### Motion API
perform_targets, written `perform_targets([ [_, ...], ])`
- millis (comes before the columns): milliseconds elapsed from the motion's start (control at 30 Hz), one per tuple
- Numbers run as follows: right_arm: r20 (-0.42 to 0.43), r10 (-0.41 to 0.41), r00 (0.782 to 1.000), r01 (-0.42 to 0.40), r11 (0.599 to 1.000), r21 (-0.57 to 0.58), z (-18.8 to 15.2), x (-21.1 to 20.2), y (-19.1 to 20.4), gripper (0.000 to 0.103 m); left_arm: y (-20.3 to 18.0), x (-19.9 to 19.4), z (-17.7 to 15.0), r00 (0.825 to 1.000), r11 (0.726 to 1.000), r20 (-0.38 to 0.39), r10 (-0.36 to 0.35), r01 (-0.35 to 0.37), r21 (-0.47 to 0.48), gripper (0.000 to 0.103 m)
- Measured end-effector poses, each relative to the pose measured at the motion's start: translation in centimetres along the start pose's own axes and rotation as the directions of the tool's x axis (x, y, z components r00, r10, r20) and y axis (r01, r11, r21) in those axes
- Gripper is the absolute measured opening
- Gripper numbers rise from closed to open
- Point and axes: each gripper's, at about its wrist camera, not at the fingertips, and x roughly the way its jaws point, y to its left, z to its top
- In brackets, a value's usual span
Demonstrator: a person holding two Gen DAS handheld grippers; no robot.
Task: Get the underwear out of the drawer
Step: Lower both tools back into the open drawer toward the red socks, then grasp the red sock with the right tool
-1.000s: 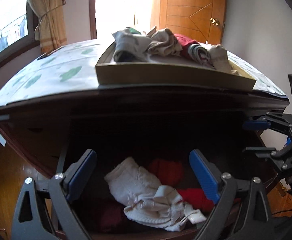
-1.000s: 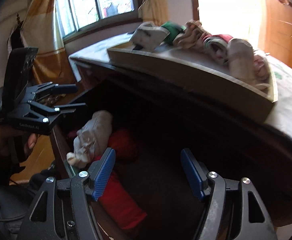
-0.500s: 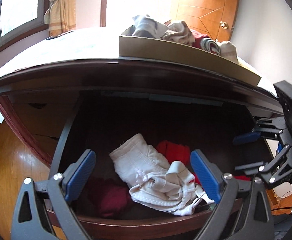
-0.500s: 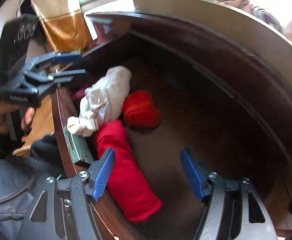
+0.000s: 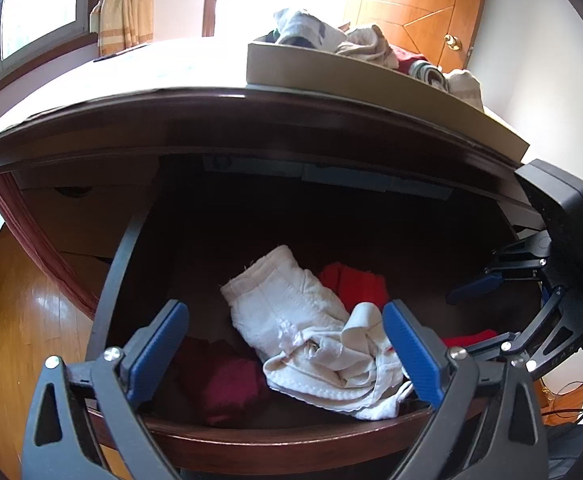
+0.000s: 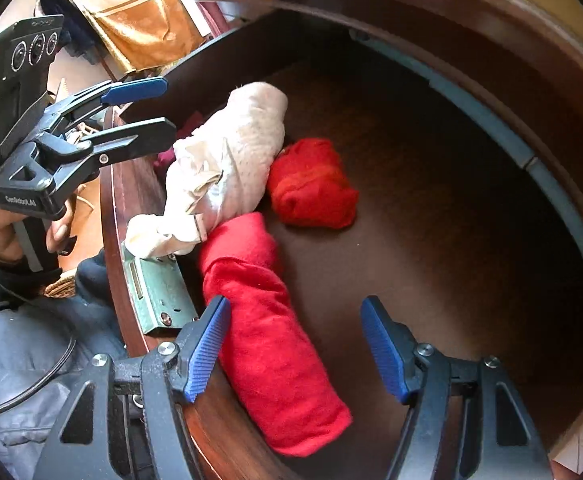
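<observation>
While both grippers are held released over the open drawer (image 5: 251,436), the right gripper (image 6: 295,344) is hung above red underwear (image 6: 279,352), the left gripper (image 5: 287,348) above white underwear (image 5: 311,336).

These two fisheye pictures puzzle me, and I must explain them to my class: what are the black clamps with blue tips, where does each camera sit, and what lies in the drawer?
Each clamp is a hand-held gripper; a person carries one per hand, with a camera looking along its two fingers. The left gripper hovers, open, over white underwear in the open drawer. The right gripper is open above a rolled red garment; a red bundle lies beyond. Nothing is held. A dark red piece lies left. A tray of clothes sits on top.
</observation>
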Motion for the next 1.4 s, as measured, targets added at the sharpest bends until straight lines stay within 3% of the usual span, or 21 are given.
perform_targets([
  [233, -0.039, -0.01, 0.999, 0.011, 0.999, 0.038, 0.3, 0.3, -0.9, 0.069, -0.3, 0.4, 0.0, 1.0, 1.0, -0.019, 0.002, -0.002, 0.009, 0.1],
  [433, -0.011, -0.151, 0.989, 0.151, 0.986, 0.073, 0.4, -1.6, -2.2, 0.069, 0.0, 0.6, -0.1, 1.0, 1.0, -0.025, 0.008, -0.008, -0.004, 0.1],
  [600, 0.012, -0.036, 0.999, 0.035, 0.997, 0.065, 0.3, -2.0, -2.0, 0.069, 0.1, 0.9, -0.2, 1.0, 1.0, -0.03, 0.009, -0.009, -0.009, 0.1],
  [767, -0.044, -0.005, 0.999, 0.006, 0.999, 0.036, 0.7, 0.4, -0.5, 0.069, 0.0, 1.0, -0.2, 0.999, 1.0, -0.037, 0.009, -0.009, -0.001, 0.1],
  [900, -0.087, 0.075, 0.993, -0.068, 0.995, 0.075, 1.2, 2.1, -0.9, 0.069, -0.2, 1.3, 0.1, 0.999, 1.0, -0.052, 0.005, -0.005, 0.009, 0.1],
  [967, -0.096, 0.101, 0.99, -0.094, 0.993, 0.077, 1.3, 2.3, -1.0, 0.065, -0.3, 1.5, 0.4, 0.998, 1.0, -0.069, -0.008, 0.009, 0.012, 0.1],
  [1033, -0.111, 0.161, 0.981, -0.151, 0.984, 0.093, 1.2, 2.8, -1.4, 0.049, -0.4, 2.0, 0.7, 0.995, 1.0, -0.093, -0.023, 0.024, 0.01, 0.1],
  [1067, -0.11, 0.188, 0.976, -0.178, 0.979, 0.094, 1.1, 2.9, -1.7, 0.047, -0.5, 2.2, 0.9, 0.994, 1.0, -0.104, -0.02, 0.021, 0.013, 0.1],
  [1400, 0.024, 0.145, 0.989, -0.146, 0.983, 0.107, -0.1, 0.5, -2.1, 0.04, -1.1, 4.7, 2.1, 0.973, 0.998, -0.226, -0.035, 0.046, 0.04, 0.1],
])
